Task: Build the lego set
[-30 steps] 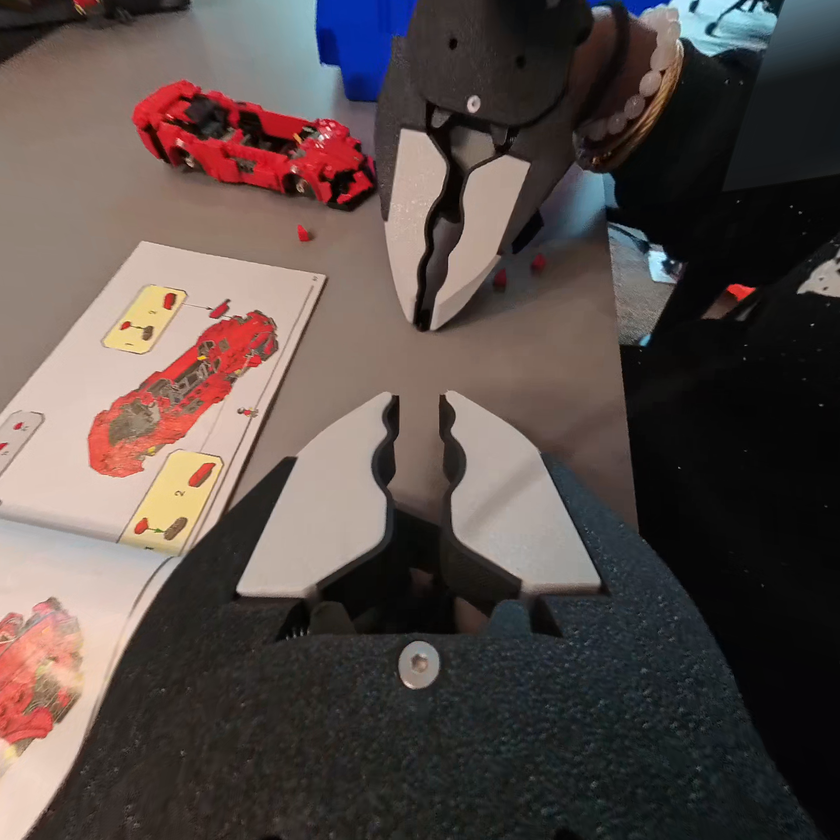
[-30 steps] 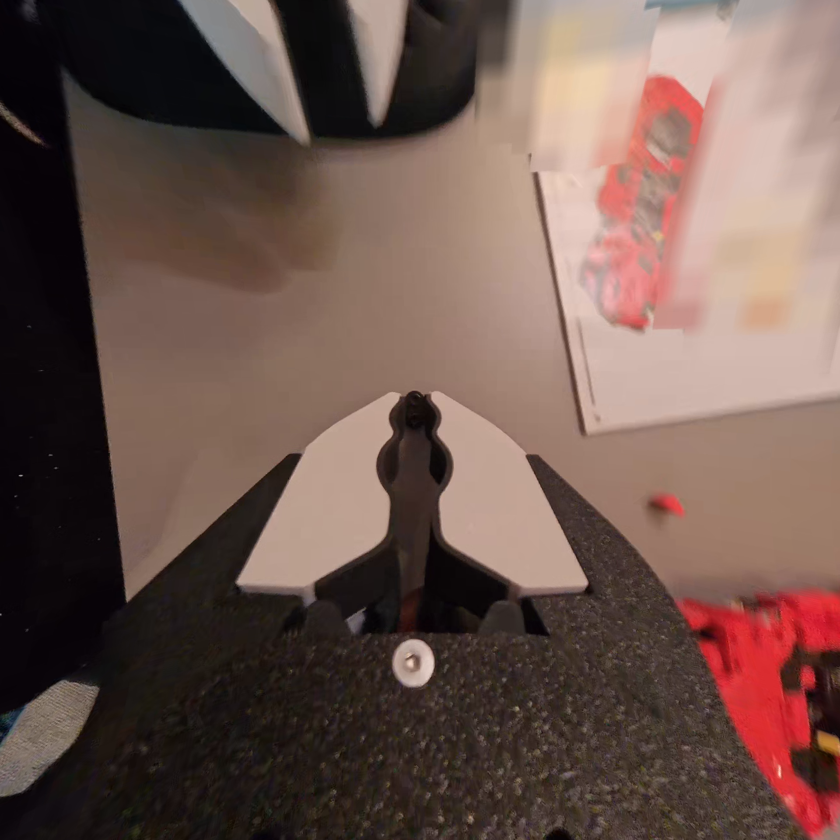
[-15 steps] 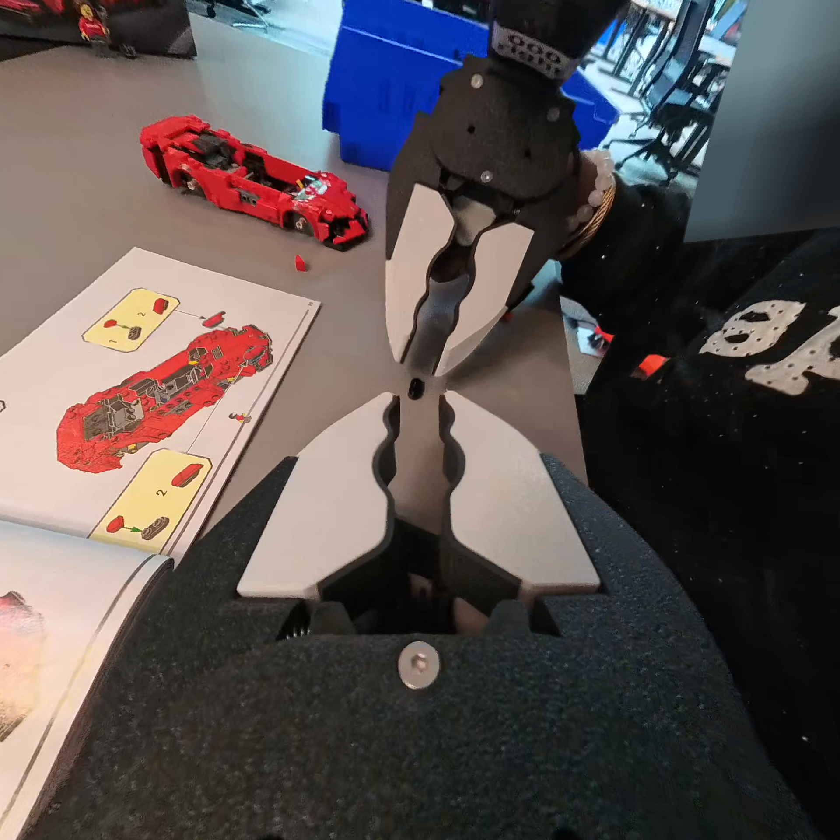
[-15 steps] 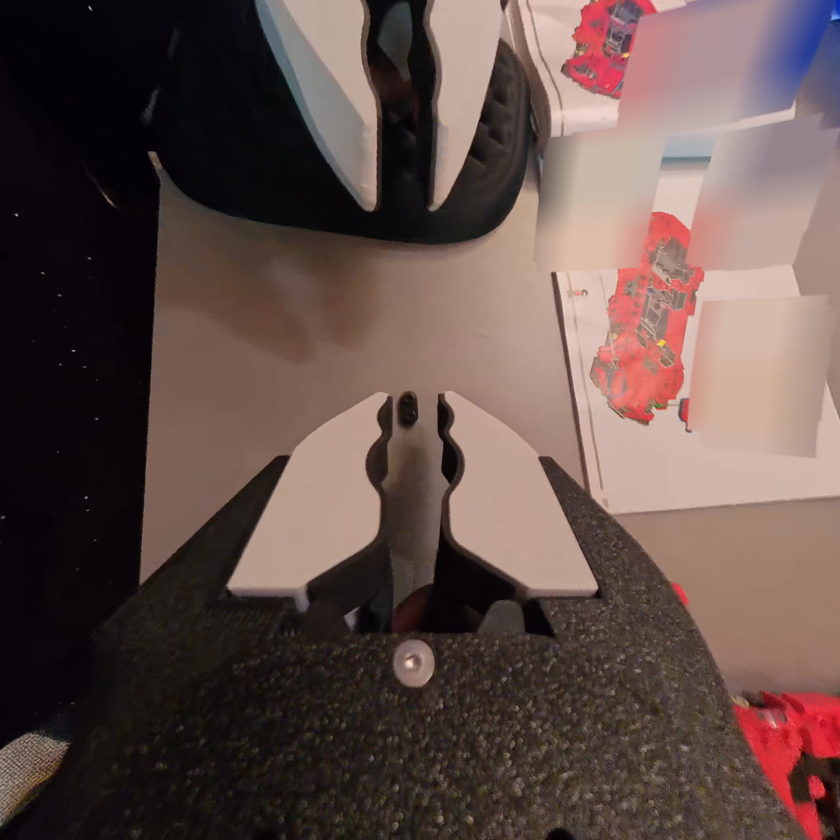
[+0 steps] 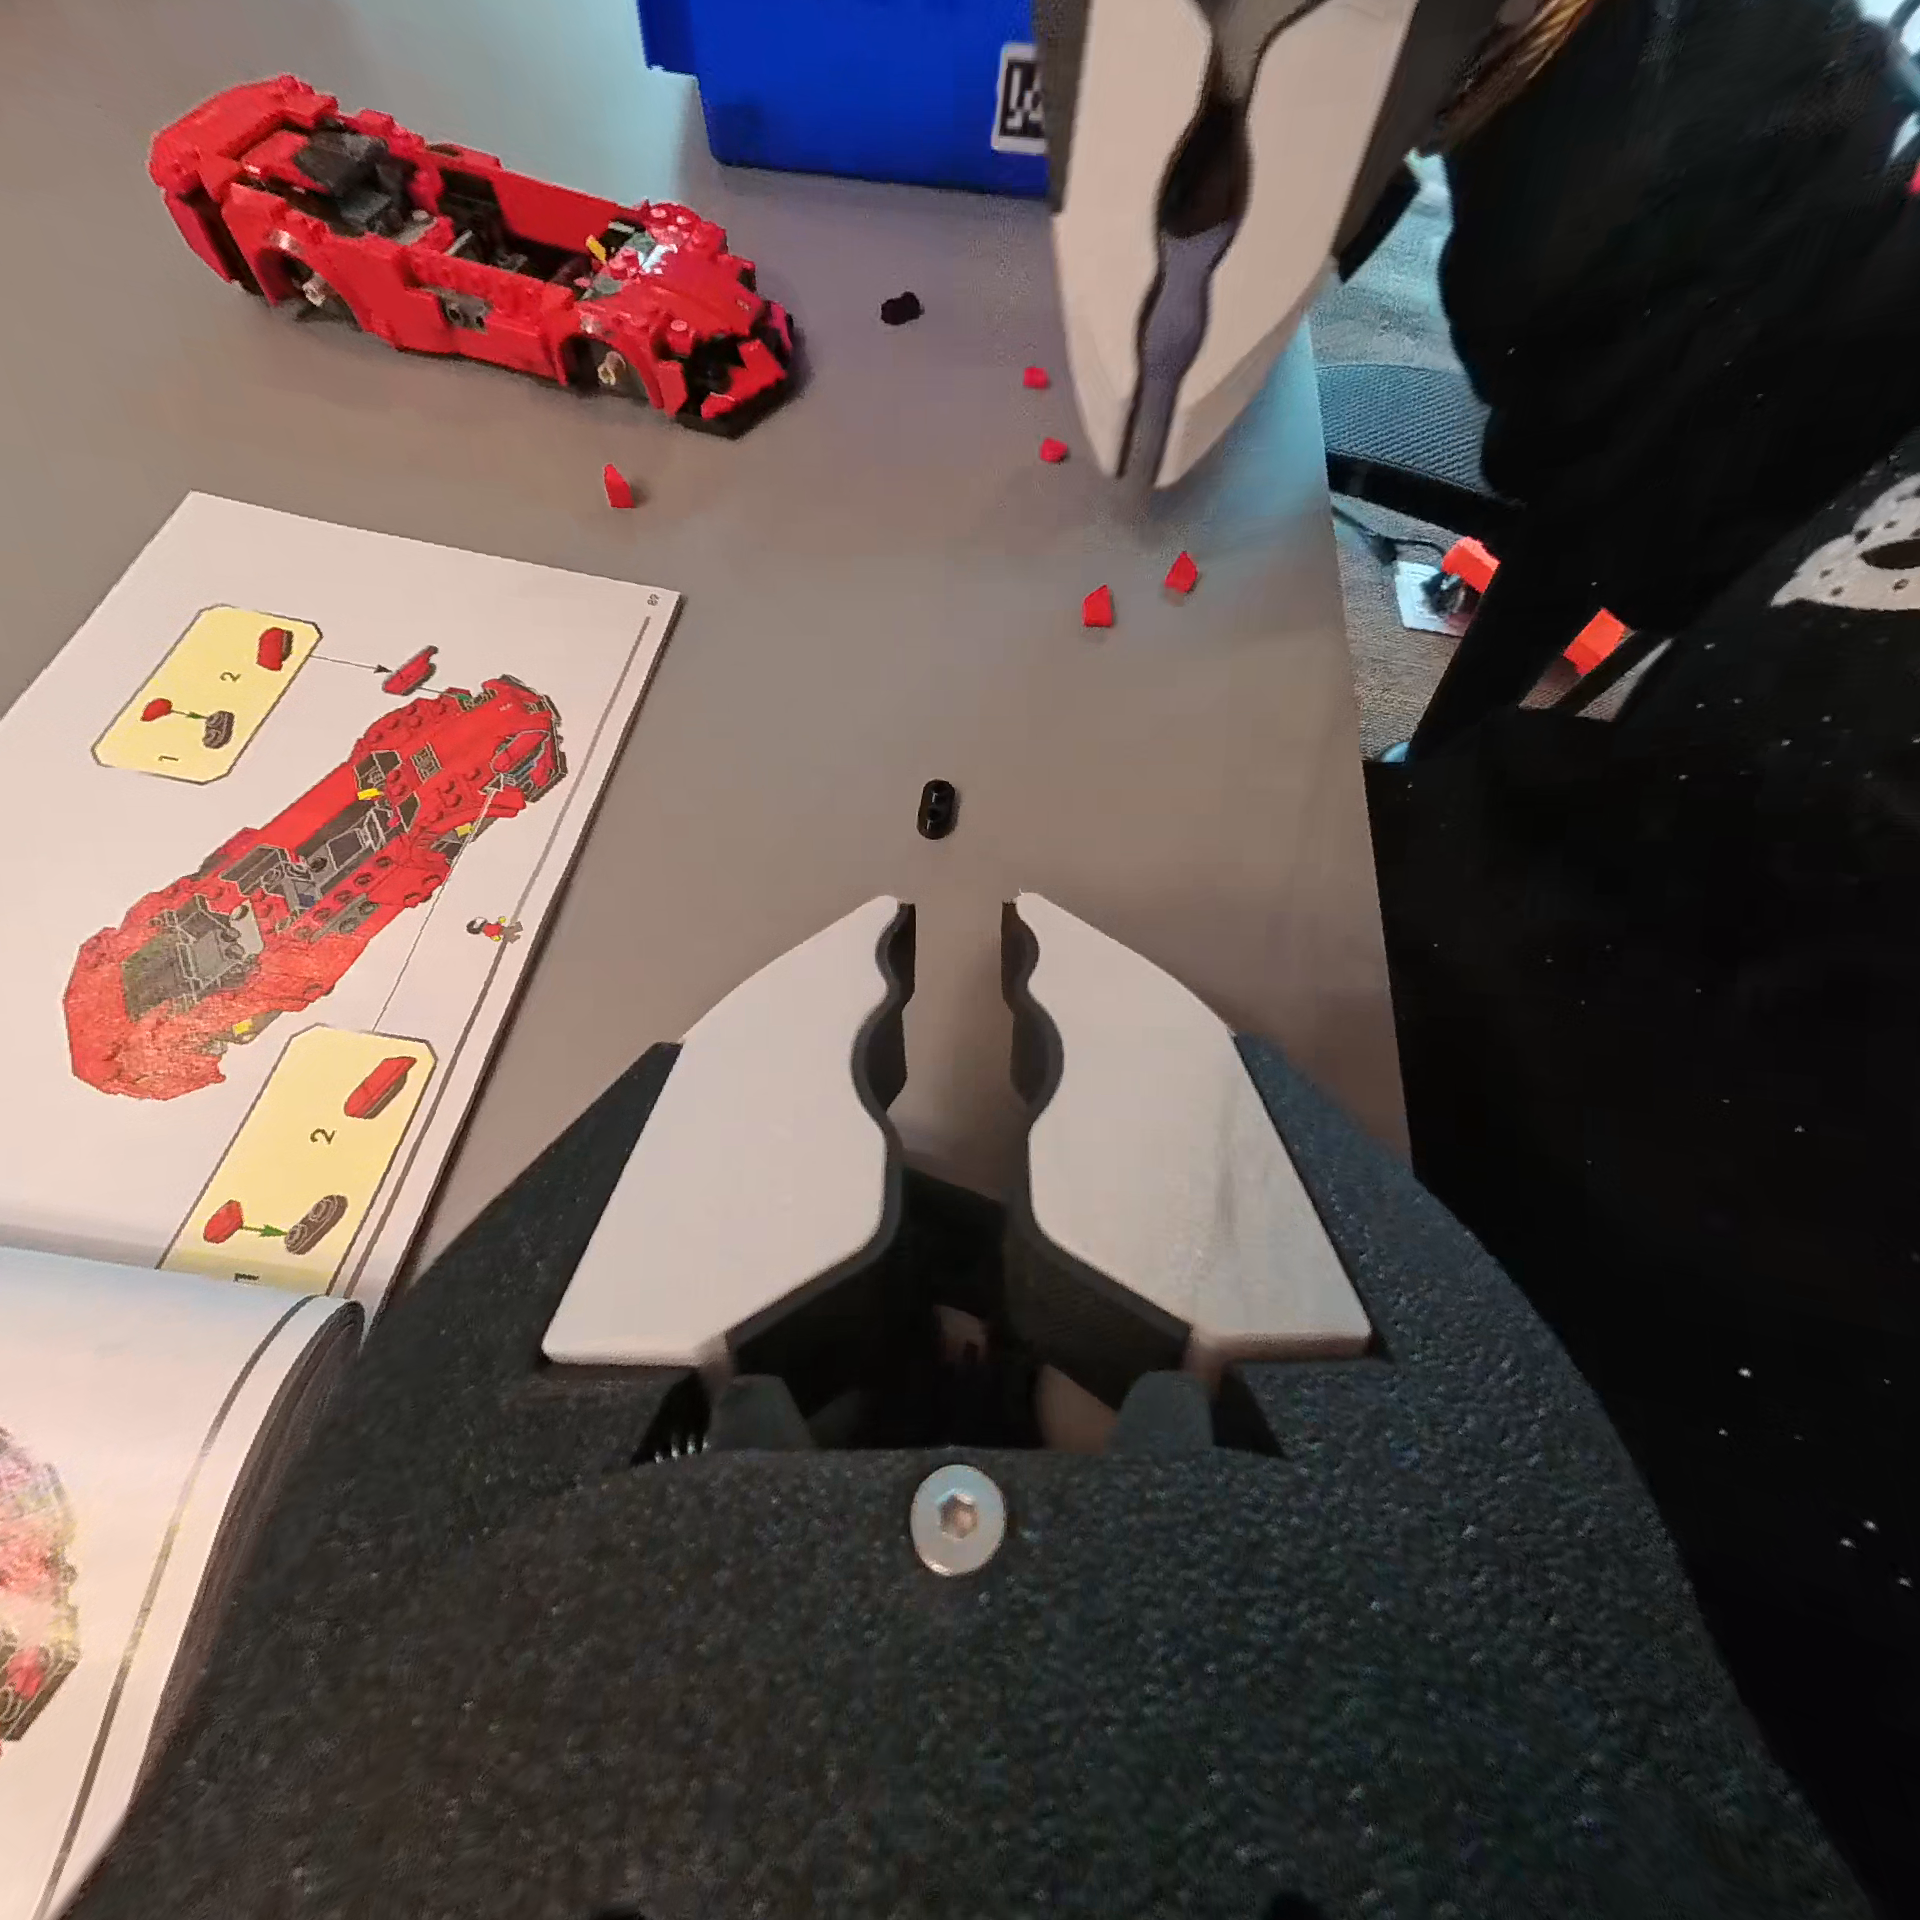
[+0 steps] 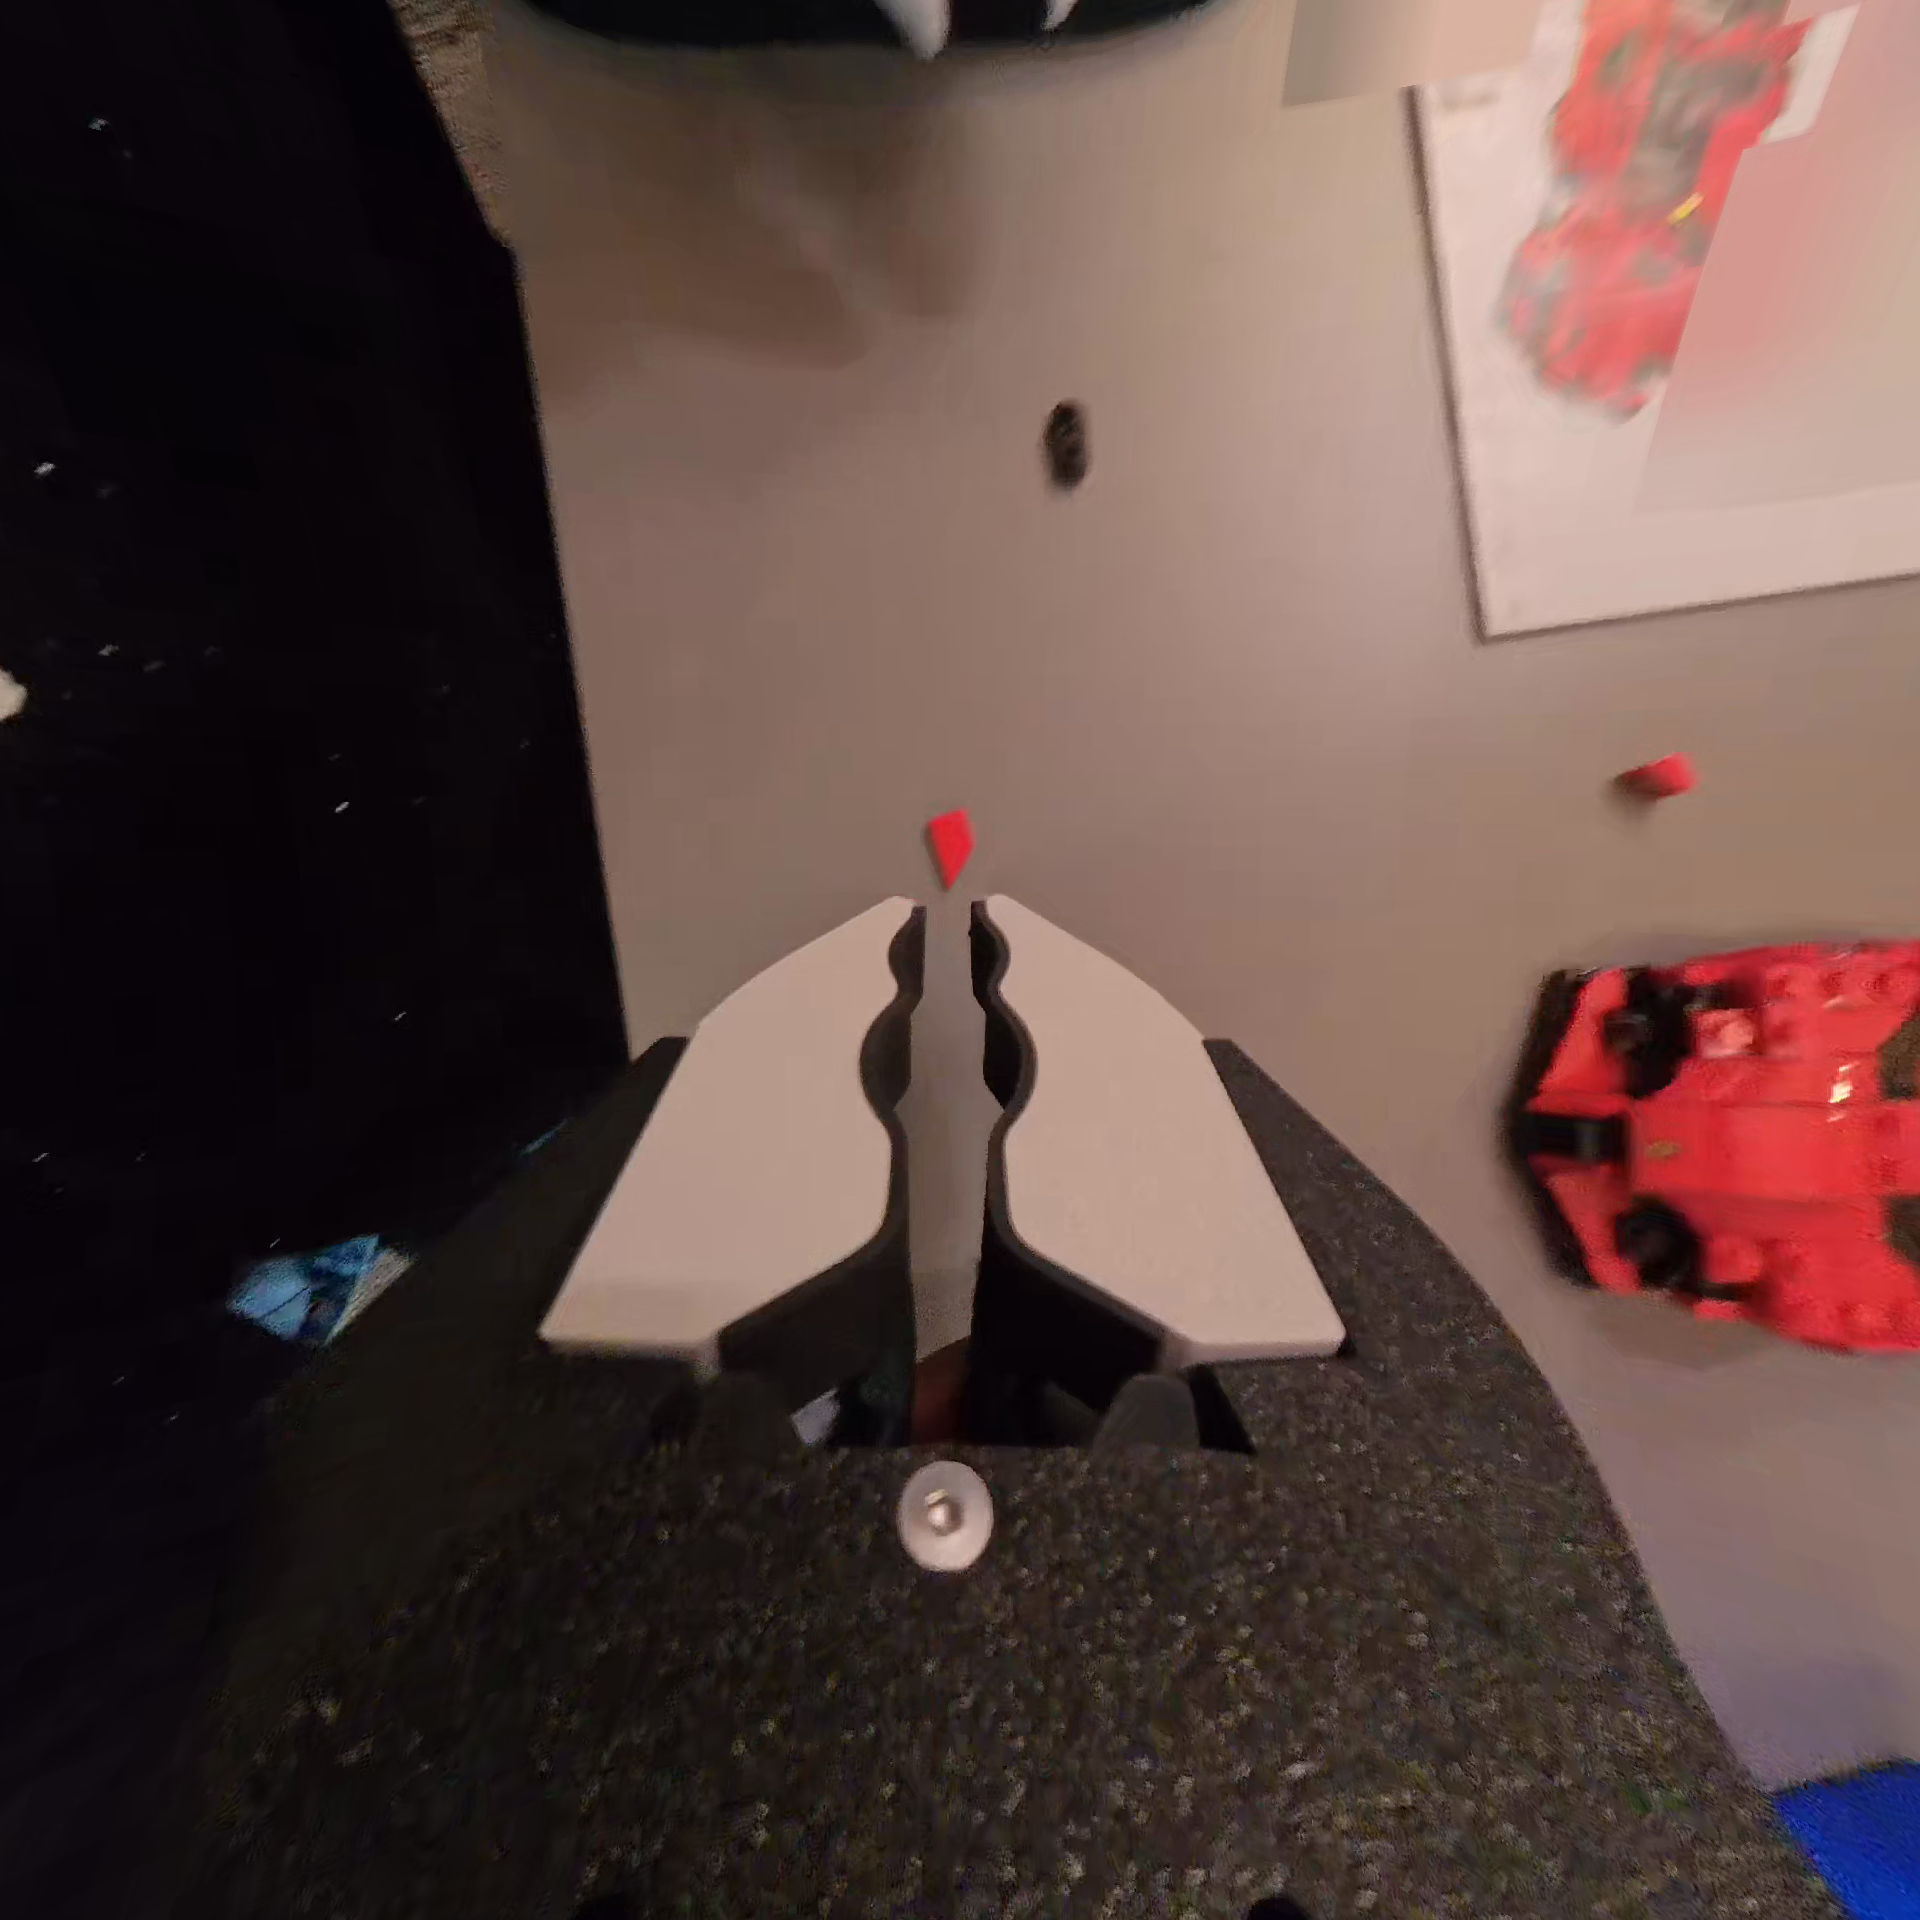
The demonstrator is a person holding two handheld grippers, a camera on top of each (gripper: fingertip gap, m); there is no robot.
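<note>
left hand-held gripper (image 5: 958,902) open, black piece (image 5: 936,808) ahead

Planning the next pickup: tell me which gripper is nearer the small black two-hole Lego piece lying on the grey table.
Left. The left gripper sits just short of the small black two-hole Lego piece; the right gripper hangs farther beyond it.

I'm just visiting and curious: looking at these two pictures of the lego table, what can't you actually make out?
- Left gripper in the right wrist view: cut off by the top edge, only its fingers' tips show.
- Instruction booklet there: blurred, partly under mosaic patches.
- Red lego car there: motion-blurred, cut by the right edge.
- Blue bin in the left wrist view: cropped at the top, contents unseen.
- Small black piece: too small to identify.
</note>
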